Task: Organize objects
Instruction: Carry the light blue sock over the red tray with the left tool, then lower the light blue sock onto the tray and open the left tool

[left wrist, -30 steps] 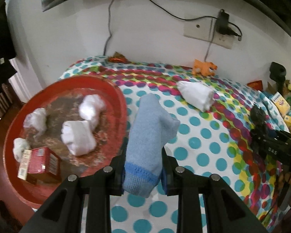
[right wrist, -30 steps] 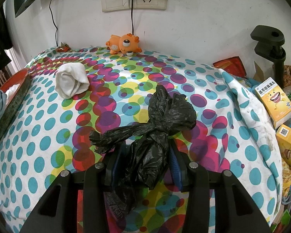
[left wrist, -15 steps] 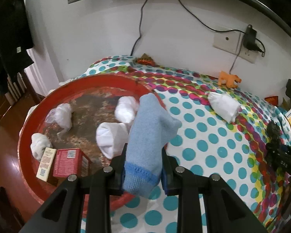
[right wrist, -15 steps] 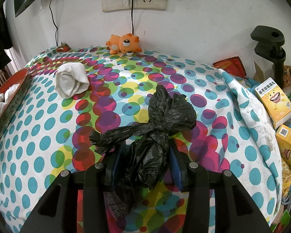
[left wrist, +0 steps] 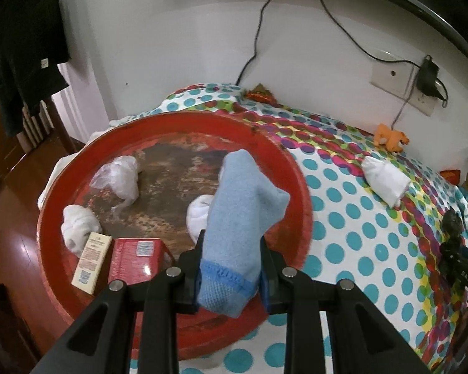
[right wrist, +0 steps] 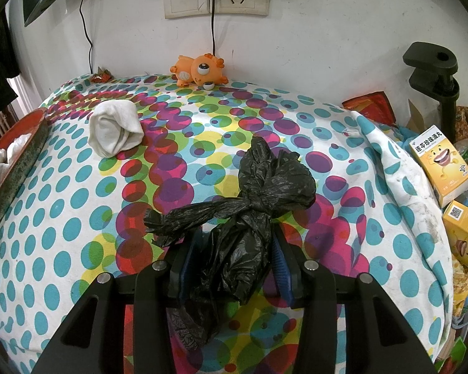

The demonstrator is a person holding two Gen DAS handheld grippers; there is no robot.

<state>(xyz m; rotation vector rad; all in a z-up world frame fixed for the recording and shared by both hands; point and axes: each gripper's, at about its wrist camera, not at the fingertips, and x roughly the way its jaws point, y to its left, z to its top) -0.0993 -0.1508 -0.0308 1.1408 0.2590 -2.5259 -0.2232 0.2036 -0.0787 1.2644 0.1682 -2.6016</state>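
Behind blue sock [left wrist: 240, 218], white bundle [left wrist: 198, 216] half hidden.

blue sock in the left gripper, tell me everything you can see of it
The blue sock is pale blue, soft fuzzy knit, with a darker blue band near its cuff. The left gripper is shut on its cuff end, so it stands up and juts forward, heel bulging right. It hangs over the red tray, in front of a white bundle there.

Left gripper [left wrist: 231, 268]: jaws clamped, load between pads, angled downward. Right gripper [right wrist: 234, 261]: jaws clamped, loaded, angled downward.
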